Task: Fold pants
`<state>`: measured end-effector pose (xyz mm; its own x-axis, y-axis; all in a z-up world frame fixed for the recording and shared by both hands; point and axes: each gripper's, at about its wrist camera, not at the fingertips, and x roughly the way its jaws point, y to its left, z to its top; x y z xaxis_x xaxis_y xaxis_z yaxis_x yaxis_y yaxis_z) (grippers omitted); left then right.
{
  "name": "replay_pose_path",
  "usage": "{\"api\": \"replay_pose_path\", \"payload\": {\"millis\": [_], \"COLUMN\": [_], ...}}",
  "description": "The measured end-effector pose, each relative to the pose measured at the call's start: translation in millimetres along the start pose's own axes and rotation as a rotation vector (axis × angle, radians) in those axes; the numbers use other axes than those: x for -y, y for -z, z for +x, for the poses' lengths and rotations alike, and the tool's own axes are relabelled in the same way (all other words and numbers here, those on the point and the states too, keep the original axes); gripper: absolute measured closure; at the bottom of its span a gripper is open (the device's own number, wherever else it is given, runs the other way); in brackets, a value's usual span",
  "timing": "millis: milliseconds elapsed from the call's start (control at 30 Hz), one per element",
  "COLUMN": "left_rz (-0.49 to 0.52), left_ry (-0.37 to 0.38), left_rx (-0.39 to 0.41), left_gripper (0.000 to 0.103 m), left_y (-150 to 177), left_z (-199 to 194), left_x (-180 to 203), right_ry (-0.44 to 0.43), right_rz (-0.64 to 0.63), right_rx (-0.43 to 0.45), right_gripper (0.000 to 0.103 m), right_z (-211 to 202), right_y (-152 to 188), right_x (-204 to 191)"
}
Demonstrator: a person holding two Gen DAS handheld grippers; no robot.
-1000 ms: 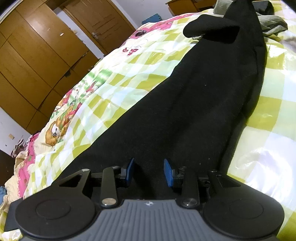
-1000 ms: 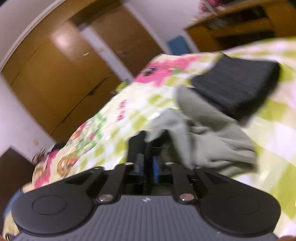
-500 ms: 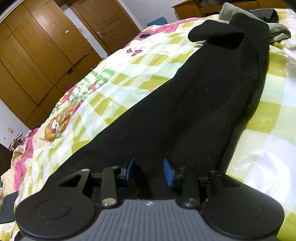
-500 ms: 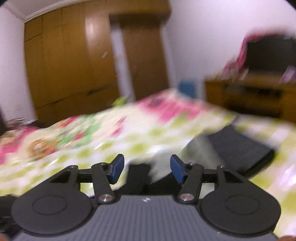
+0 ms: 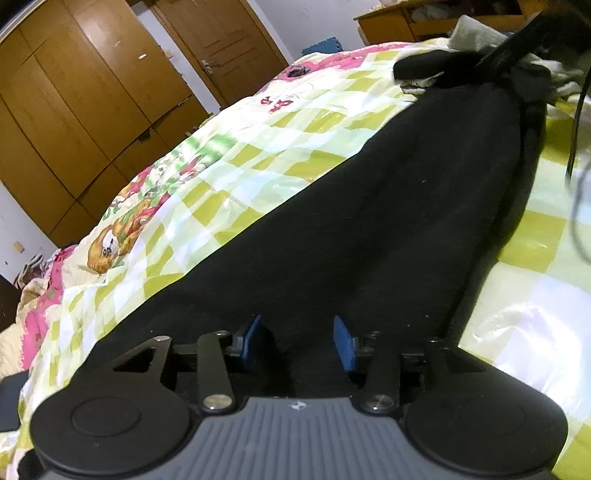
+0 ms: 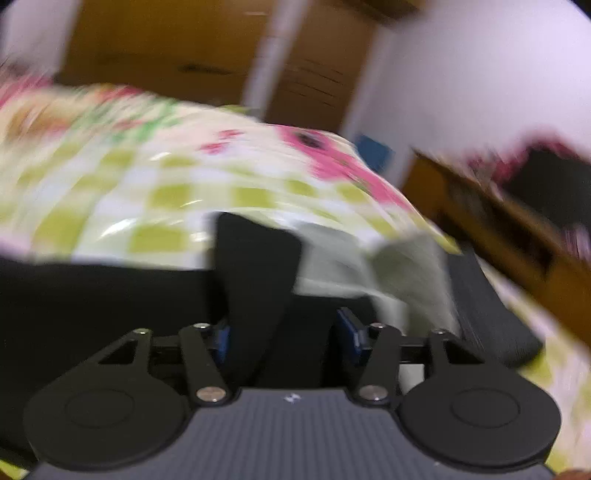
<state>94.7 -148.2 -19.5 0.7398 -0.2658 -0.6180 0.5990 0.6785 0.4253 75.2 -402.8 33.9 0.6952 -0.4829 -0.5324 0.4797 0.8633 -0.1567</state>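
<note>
A bed covered by a yellow-green checked bedspread (image 5: 258, 147) with pink flowers and cartoon animals fills most of both views. In the left wrist view, brown wooden wardrobe doors (image 5: 74, 92) take the upper left and a wooden cabinet (image 5: 406, 22) sits at the top edge. At the upper right, a pale grey garment (image 5: 472, 33) lies crumpled at the far end of the bed, partly crossed by a dark bar-shaped thing too unclear to name.

The right wrist view is blurred, yet it shows what the other does not: a dark ribbed folded cloth (image 6: 487, 314) at the right, touching the grey garment (image 6: 369, 273), and a low wooden unit (image 6: 498, 229) beyond it.

The black pants (image 5: 369, 229) lie flat and lengthwise on the bed, running from the bottom centre of the left view up to the upper right, narrowing with distance. The cloth is matte black and fairly smooth.

The left gripper (image 5: 299, 341) sits low over the near end of the pants, its jaws opening with black cloth lying between the blue pads. The right gripper (image 6: 288, 339) has its jaws moderately apart, a raised flap of the pants (image 6: 255, 266) standing between them; whether the pads press it I cannot tell.
</note>
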Motion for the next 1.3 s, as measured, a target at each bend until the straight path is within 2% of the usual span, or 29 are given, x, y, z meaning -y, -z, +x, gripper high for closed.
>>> {"api": "replay_pose_path", "payload": {"millis": [33,67,167,233,300,367,500,600,667,733,767,833,900,967,1067,1167,1267,1300], "left_rz": [-0.009,-0.015,-0.011,-0.003,0.004,0.008,0.010,0.010,0.017,0.016,0.014,0.009,0.006,0.009,0.022,0.003,-0.058,-0.076], "left_ry": [0.001,0.001,-0.007,-0.013,-0.017,-0.019,-0.019,-0.015,-0.014,-0.014,-0.013,-0.014,-0.016,-0.019,-0.023,-0.023,-0.038,-0.049], "left_rx": [-0.001,-0.001,-0.005,-0.011,-0.019,-0.024,-0.022,-0.021,-0.018,-0.019,-0.019,-0.019,-0.017,-0.015,-0.016,-0.023,-0.059,-0.066], "left_gripper": [0.045,0.045,0.044,0.044,0.044,0.044,0.044,0.044,0.043,0.043,0.043,0.042,0.042,0.042,0.042,0.039,0.032,0.031], "left_y": [0.3,0.5,-0.4,-1.7,-3.0,-3.9,-4.3,-3.6,-2.9,-2.4,-2.4,-2.1,-1.3,-1.0,-0.7,2.1,9.5,12.8], "left_z": [0.7,1.1,1.1,0.8,0.0,-0.1,0.2,-0.4,-0.2,0.2,0.3,-0.1,-0.4,-1.0,-3.1,-8.1,-13.7,-16.7], "left_x": [-0.6,-1.0,0.3,1.7,2.8,3.3,3.0,2.0,2.2,2.0,1.8,1.7,1.7,2.5,2.8,-1.8,-13.7,-18.6], "right_ry": [-0.053,-0.121,-0.295,-0.333,-0.359,-0.378,-0.500,-0.581,-0.628,-0.684,-0.695,-0.685,-0.634,-0.546,-0.443,-0.443,-0.382,-0.394], "right_rz": [0.117,0.232,0.387,0.437,0.487,0.557,0.730,0.841,0.834,0.805,0.796,0.794,0.747,0.713,0.715,0.724,0.643,0.619], "right_rx": [-0.030,-0.058,-0.083,-0.108,-0.093,-0.099,-0.074,-0.010,0.058,0.173,0.220,0.262,0.226,0.158,0.063,-0.013,-0.069,-0.064], "right_gripper": [0.050,0.057,0.057,0.056,0.056,0.051,0.051,0.051,0.051,0.050,0.043,0.031,0.031,0.031,0.032,0.037,0.037,0.037], "right_z": [-2.8,-7.2,-11.2,-0.2,5.6,14.1,16.2,5.3,-11.1,-32.0,-42.8,-56.6,-60.8,-54.8,-43.6,-32.6,-31.0,-34.2], "right_y": [0.6,2.8,12.6,12.2,10.6,10.5,19.6,17.2,0.9,-13.3,-18.2,-19.0,-12.5,0.3,19.5,30.6,23.6,21.3], "right_x": [17.1,32.3,46.5,46.0,48.1,51.5,67.3,77.1,80.2,84.5,88.3,95.1,94.6,91.9,93.1,88.4,72.4,65.2]}}
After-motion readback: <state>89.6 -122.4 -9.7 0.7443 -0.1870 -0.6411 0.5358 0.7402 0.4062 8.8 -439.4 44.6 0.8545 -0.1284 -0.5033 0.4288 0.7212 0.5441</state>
